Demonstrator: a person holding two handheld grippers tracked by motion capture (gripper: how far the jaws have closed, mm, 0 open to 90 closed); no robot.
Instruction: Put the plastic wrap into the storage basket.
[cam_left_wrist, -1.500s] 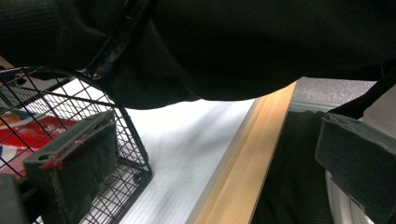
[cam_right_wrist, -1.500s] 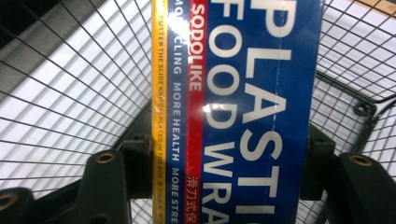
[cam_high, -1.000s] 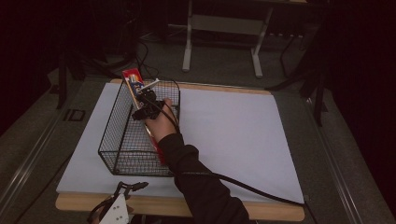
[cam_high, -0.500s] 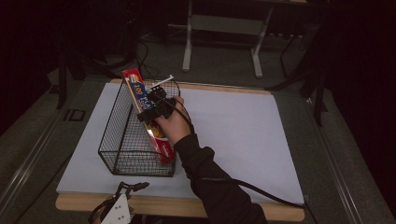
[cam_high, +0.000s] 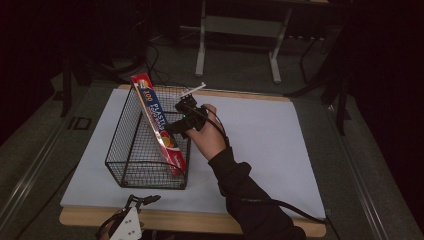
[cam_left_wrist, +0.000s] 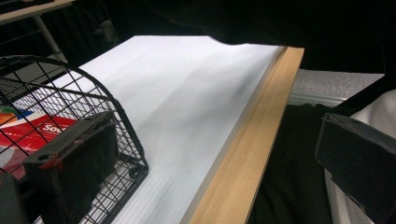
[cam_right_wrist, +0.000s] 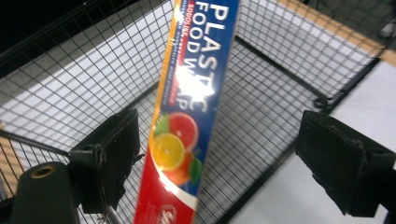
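Red-and-blue plastic wrap box (cam_high: 161, 126) is leaning tilted inside the black wire basket (cam_high: 131, 165), top end poking over the far rim, on the white-covered counter (cam_high: 280, 145). The right claw (cam_high: 176, 128) sits just beside the box, jaws just opened wide and off it. The left claw (cam_high: 135, 204) hangs at the counter's near edge, jaws apart, holding nothing.

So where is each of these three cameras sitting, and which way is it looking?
High view: above the table's near edge, looking forward and down on the wire basket; a forearm, the right gripper and left gripper show.
Left gripper view: low by the near edge, looking across the white table cover between its open jaws.
Right gripper view: beside the basket, facing the plastic food wrap box between open jaws.
All three share basket and box.
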